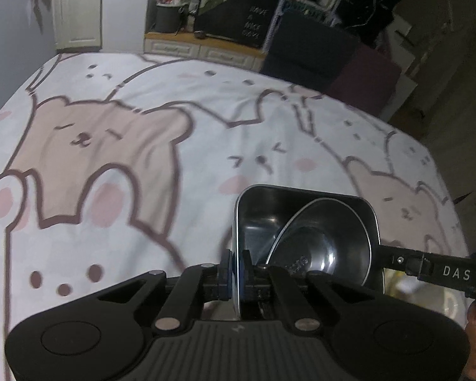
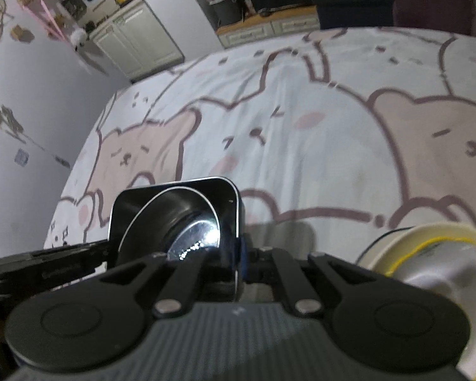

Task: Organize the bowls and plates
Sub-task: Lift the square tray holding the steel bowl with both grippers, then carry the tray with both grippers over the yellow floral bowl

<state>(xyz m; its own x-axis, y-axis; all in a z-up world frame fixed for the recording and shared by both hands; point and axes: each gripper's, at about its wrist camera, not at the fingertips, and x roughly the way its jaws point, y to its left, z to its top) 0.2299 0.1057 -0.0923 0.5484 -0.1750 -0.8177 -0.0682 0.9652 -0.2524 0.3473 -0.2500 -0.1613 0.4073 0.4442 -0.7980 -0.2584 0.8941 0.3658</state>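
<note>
The left gripper [image 1: 237,263] pinches the left wall of a square steel tray [image 1: 304,197], and the right gripper [image 2: 238,254] pinches its opposite wall. The tray hangs between them above the near edge of the cartoon-bear bedsheet [image 1: 142,127]; a round steel bowl [image 1: 327,247] leans tilted inside it

Left gripper [image 1: 237,268]: matte black body, ribbed grey centre panel, round caps at both sides.
Linkage: black bars, silver pivot pins.
Pads [image 1: 228,266]: blue discs.
Right gripper [image 2: 241,265]: same black build and ribbed panel; white "DAS" lettering along its finger in the left view.
</note>
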